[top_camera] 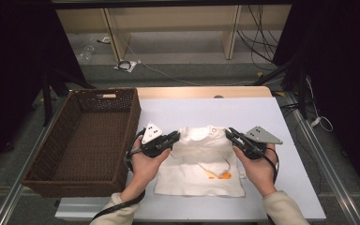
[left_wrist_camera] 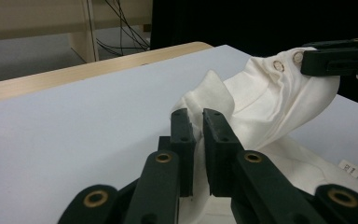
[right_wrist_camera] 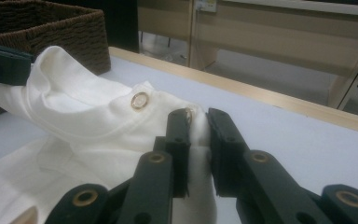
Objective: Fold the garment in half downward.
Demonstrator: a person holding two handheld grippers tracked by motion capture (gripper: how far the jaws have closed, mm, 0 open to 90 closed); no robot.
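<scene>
White infant T-shirt (top_camera: 200, 161), snap-buttoned collar, lying mid-table right of the wicker basket (top_camera: 82, 140): left gripper (top_camera: 176, 136) and right gripper (top_camera: 228, 133) each pinch a shoulder, lifting begun; next move likely a level, matched fold or carry.

The little shirt (top_camera: 201, 161) was plain white with an orange print low on the front and brass-coloured snaps at the collar. Both hand-held grippers were black, the desk (top_camera: 243, 112) pale grey-white, the wicker basket (top_camera: 70, 180) dark brown.
</scene>
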